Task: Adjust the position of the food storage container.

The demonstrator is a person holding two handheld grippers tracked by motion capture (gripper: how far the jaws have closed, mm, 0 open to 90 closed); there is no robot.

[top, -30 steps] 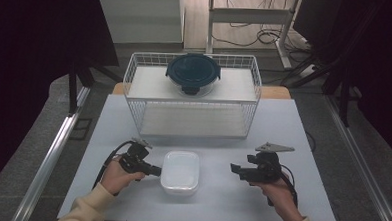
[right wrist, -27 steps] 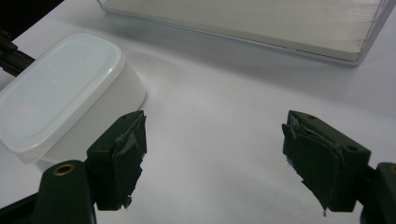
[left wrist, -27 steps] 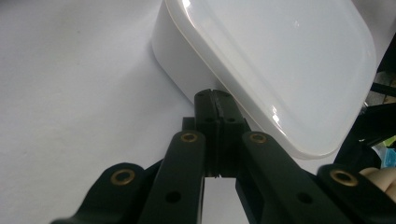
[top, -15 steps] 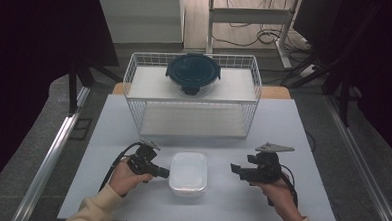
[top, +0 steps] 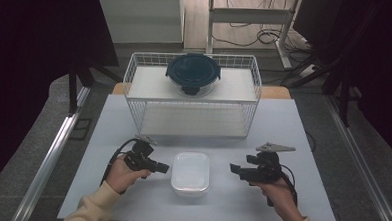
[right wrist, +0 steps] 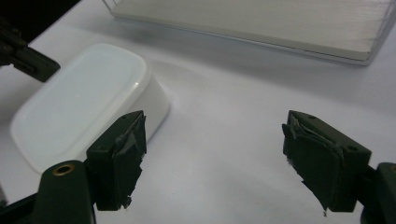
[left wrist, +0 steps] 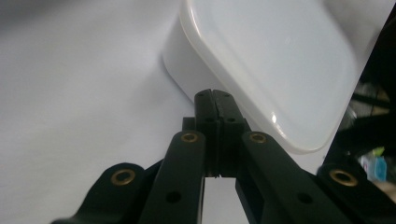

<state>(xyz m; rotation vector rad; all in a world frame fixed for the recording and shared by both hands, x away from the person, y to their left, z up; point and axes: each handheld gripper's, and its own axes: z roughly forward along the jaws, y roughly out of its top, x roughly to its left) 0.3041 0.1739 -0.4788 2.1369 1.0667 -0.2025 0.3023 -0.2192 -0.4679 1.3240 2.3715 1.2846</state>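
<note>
Nowhere legible writing; left hand-held gripper [left wrist: 214,95] closed beside white container [top: 190,173], right hand-held gripper [right wrist: 215,149] agape.

No readable text, label, brand, number or sign appears anywhere in these views. The white lidded container [top: 190,173] is plain on its lid and walls, the dark round container [top: 192,72] on the wire rack [top: 135,78] carries no legible marking, and the desk [top: 305,205] surface is bare of print. At the right edge of the left gripper view, a small blue-and-white object [left wrist: 373,165] may bear a label, but it is too blurred to read.
</note>
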